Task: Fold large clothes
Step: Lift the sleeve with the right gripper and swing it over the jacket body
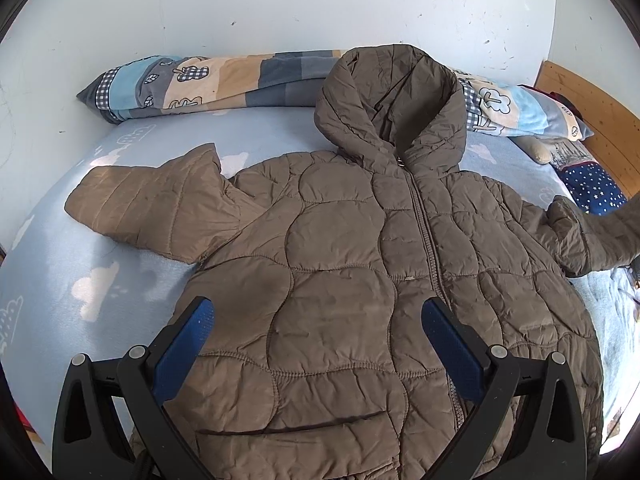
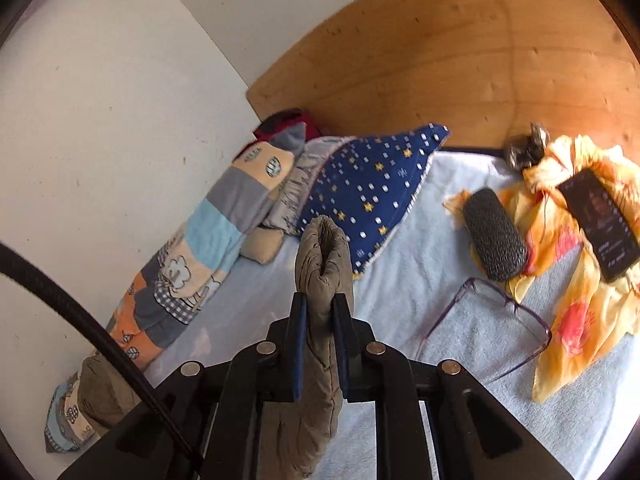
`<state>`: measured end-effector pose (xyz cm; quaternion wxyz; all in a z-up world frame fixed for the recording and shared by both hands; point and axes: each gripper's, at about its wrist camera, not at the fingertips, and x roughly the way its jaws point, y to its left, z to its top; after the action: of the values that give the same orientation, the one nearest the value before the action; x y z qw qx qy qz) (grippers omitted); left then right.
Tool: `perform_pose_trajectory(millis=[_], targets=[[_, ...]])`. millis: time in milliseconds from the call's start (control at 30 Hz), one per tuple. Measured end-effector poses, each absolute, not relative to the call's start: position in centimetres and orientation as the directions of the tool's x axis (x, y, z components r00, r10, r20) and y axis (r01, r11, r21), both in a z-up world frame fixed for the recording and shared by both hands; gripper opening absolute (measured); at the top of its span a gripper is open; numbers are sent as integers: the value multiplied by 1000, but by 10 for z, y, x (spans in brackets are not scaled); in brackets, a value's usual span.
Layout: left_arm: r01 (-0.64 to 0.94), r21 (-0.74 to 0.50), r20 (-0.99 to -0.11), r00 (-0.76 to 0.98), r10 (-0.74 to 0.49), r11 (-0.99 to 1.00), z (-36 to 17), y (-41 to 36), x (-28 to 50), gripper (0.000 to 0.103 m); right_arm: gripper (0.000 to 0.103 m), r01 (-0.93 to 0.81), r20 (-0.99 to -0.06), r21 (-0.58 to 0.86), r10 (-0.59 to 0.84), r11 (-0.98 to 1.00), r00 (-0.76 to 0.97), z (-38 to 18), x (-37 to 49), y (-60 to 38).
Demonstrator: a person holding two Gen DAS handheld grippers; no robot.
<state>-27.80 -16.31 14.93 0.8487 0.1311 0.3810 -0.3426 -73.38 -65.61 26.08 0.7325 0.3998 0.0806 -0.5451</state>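
Observation:
A brown quilted hooded jacket lies face up, zipped, on the light blue bed sheet. Its left sleeve lies spread out to the side. Its hood rests against the rolled quilt. My left gripper is open and hovers over the jacket's lower front. My right gripper is shut on the cuff of the jacket's right sleeve and holds it above the bed. That lifted sleeve shows at the right edge of the left wrist view.
A rolled patchwork quilt lies along the white wall. A navy star pillow lies by the wooden headboard. A glasses case, glasses, a phone and a yellow scarf lie on the sheet.

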Motion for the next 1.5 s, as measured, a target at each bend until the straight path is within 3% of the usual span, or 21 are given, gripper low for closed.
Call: perform_pose_trajectory(millis=[333, 500, 733, 967, 1200, 1267, 1400, 1500], targets=[[678, -47, -729, 479, -489, 734, 152, -165, -278, 103, 14, 778, -343, 508, -741, 370, 577, 366, -679, -589], [698, -144, -749, 387, -538, 701, 149, -191, -275, 103, 14, 698, -289, 501, -662, 511, 692, 396, -629, -551], [788, -127, -746, 324, -581, 602, 132, -282, -319, 103, 14, 607, -248, 498, -568, 620, 784, 410, -592, -515], [777, -170, -772, 278, -572, 607, 109, -387, -341, 103, 14, 553, -238, 513, -510, 656, 826, 407, -585, -510], [832, -80, -886, 193, -422, 549, 61, -462, -364, 103, 14, 519, -230, 542, -478, 660, 848, 406, -588, -514], [854, -14, -887, 230, -400, 521, 60, -466, -371, 103, 14, 517, -232, 540, -472, 664, 850, 406, -587, -513], [845, -85, -848, 216, -483, 528, 96, -433, -361, 103, 14, 509, -238, 536, -459, 673, 856, 403, -583, -512], [844, -72, -788, 278, -549, 532, 138, -386, -351, 103, 14, 506, -240, 533, -452, 678, 859, 404, -580, -509]])
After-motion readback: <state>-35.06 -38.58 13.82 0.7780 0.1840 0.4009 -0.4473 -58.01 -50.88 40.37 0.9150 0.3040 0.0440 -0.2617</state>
